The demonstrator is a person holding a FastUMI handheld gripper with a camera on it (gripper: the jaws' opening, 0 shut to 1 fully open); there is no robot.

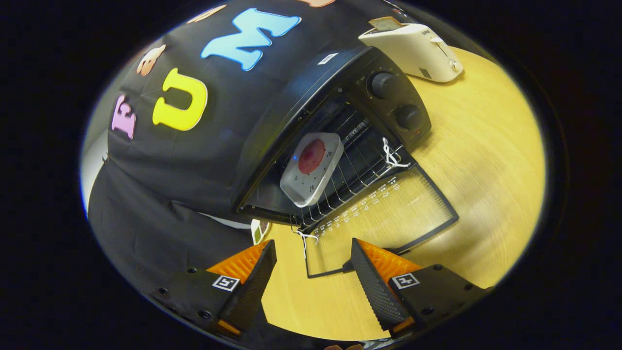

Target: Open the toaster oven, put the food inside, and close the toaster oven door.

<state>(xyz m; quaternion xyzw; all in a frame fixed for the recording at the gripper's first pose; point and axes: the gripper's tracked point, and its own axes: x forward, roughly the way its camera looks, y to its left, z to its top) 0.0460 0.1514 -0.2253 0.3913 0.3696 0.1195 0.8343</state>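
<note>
A black toaster oven (311, 97) stands on the wooden table with its glass door (388, 214) folded down flat toward me. On the wire rack (362, 160) inside rests a grey square tray (311, 170) holding a round red piece of food (312, 155). My gripper (313, 265) hovers just in front of the lowered door, open, with nothing between its black and orange fingers (252, 272). The door's near edge lies just ahead of the right finger. White string ties (391, 154) hang at the door's hinge corners.
A white pop-up toaster (418, 48) with a slice of bread in its slot stands behind the oven on the right. Two black knobs (396, 99) sit on the oven's right panel. Bare wooden tabletop (486, 160) stretches to the right of the door.
</note>
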